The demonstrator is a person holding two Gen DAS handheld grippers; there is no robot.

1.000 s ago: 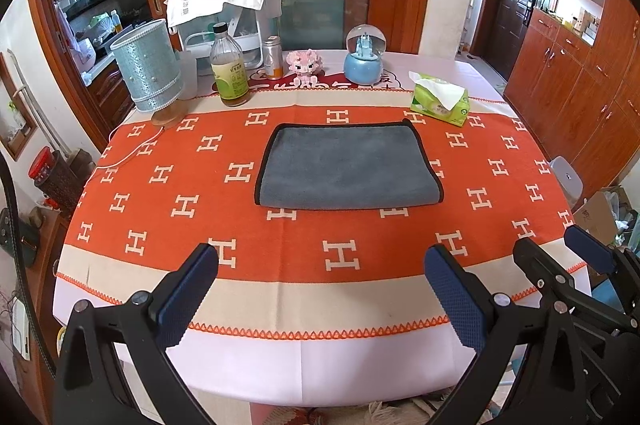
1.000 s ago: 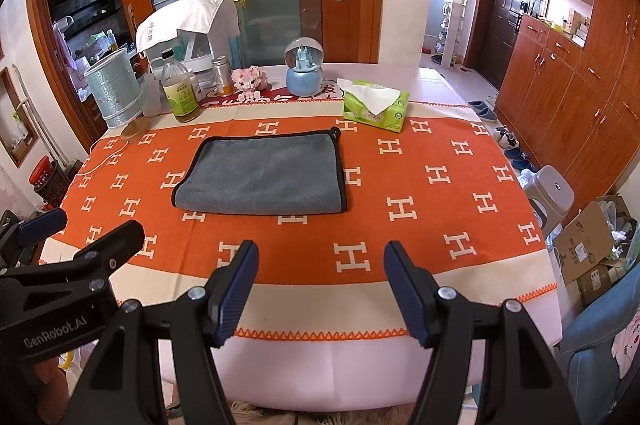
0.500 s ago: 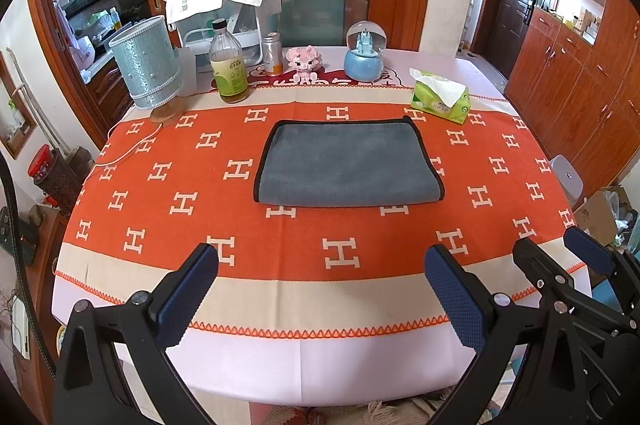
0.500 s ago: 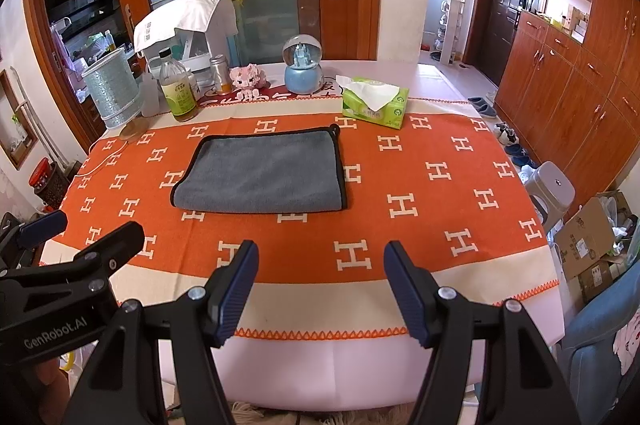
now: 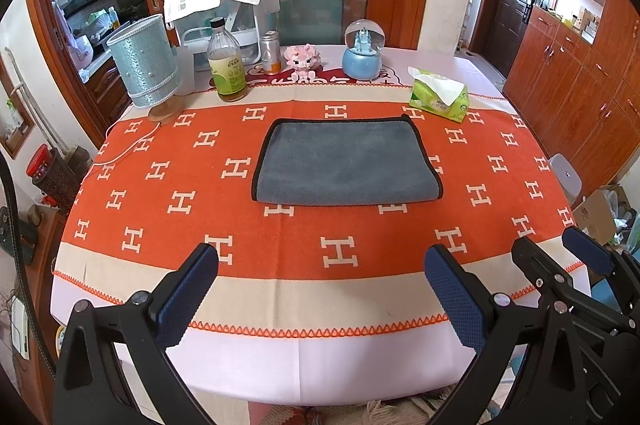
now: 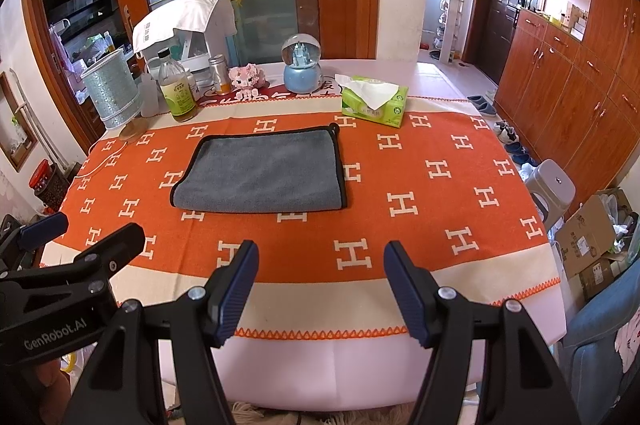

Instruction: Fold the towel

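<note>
A grey towel with a black hem lies flat, folded to a rectangle, on the orange patterned tablecloth; it also shows in the right wrist view. My left gripper is open and empty, held above the table's near edge, well short of the towel. My right gripper is open and empty, also at the near edge, to the right of the towel's line. The right gripper shows at the left view's right side, and the left gripper at the right view's left side.
Along the table's far side stand a teal lamp, a bottle, a can, a pink toy, a snow globe and a green tissue pack. A grey stool and cardboard boxes stand to the right.
Both views have shifted very slightly; the towel sits a touch higher in frame. Both grippers stay open and the towel has not moved.
</note>
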